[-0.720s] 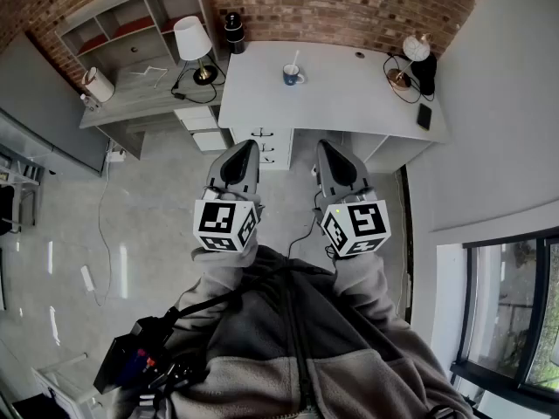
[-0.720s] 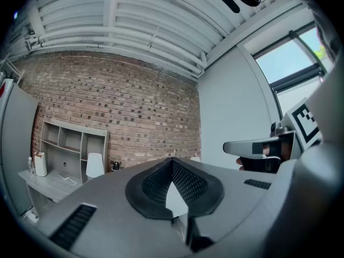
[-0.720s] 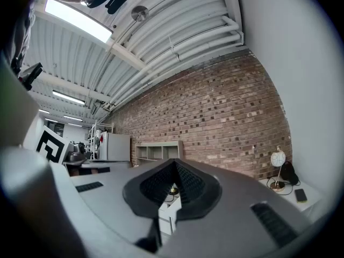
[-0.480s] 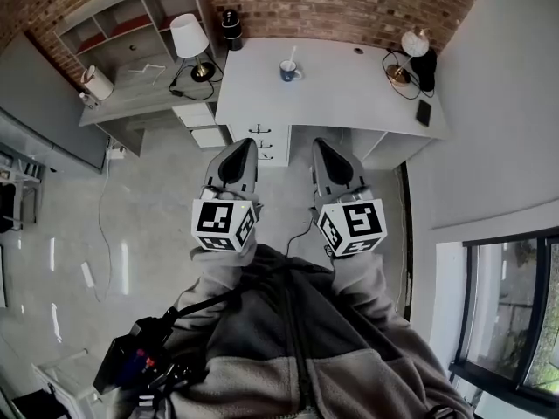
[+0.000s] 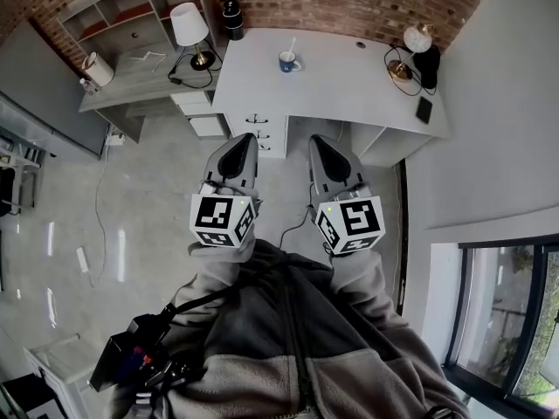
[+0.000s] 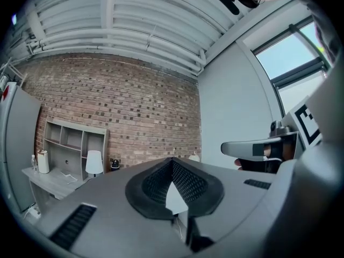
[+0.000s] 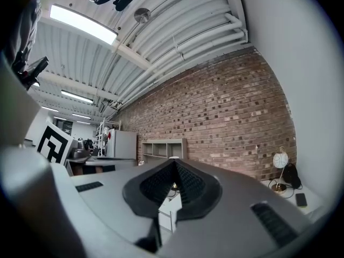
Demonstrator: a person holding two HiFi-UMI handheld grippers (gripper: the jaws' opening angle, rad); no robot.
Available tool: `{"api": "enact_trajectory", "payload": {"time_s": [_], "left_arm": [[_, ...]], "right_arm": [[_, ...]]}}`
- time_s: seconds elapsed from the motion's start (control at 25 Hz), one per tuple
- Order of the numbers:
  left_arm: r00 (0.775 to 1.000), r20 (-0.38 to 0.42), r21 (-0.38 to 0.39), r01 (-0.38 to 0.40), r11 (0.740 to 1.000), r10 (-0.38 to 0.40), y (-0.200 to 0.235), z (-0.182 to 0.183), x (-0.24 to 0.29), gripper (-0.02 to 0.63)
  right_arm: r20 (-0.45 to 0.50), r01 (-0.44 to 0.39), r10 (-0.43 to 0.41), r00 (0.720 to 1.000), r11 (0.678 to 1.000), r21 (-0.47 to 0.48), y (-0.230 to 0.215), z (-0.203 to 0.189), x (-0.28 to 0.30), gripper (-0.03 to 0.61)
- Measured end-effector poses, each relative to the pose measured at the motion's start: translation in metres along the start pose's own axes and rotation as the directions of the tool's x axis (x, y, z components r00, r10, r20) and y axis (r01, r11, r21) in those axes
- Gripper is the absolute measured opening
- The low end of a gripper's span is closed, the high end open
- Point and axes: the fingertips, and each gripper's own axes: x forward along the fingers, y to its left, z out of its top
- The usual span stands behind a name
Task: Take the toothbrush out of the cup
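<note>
A blue-and-white cup (image 5: 287, 61) stands on the white desk (image 5: 349, 85) at the far side of the room. A white toothbrush (image 5: 293, 48) sticks up out of it. Both grippers hang side by side over the floor, well short of the desk, pointing toward it. My left gripper (image 5: 247, 139) is shut with nothing between its jaws, and so is my right gripper (image 5: 315, 140). In the left gripper view the left gripper (image 6: 172, 160) shows its jaws closed together, as does the right gripper (image 7: 174, 162) in its own view. The cup cannot be made out in either gripper view.
Drawers (image 5: 258, 131) sit under the desk's left end. A grey side desk (image 5: 131, 90) with a white lamp (image 5: 189, 26) and shelves stands to the left. A globe lamp (image 5: 417, 38) and a phone (image 5: 424, 110) lie on the desk's right end. A window (image 5: 507, 321) lies at the right.
The desk and cup have shifted slightly up and left in the head view. Both grippers keep the same shut pose side by side.
</note>
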Motion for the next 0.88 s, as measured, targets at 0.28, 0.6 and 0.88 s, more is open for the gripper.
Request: {"api": "enact_trajectory", "payload": {"time_s": [0.28,0.6,0.88], "left_arm": [[1.0,-0.008,-0.009,0.01,1.0,-0.01,-0.002,-0.007,-0.005,0.003],[1.0,-0.023,-0.024,0.02,1.0,-0.02,-0.001,-0.021,-0.003,0.003],[0.999,-0.039,-0.04,0.001,0.999,-0.002,0.034,-0.041,0.038,0.003]], "right_arm": [[-0.042,-0.011,0.013,0.999,0.999,0.03,0.003,-0.014,-0.003,0.0],[-0.061,-0.016,0.02,0.998,0.998,0.057,0.004,-0.03,-0.013,0.0],[-0.066,0.0,0.007,0.998,0.995,0.101,-0.028,-0.05,0.026,0.0]]}}
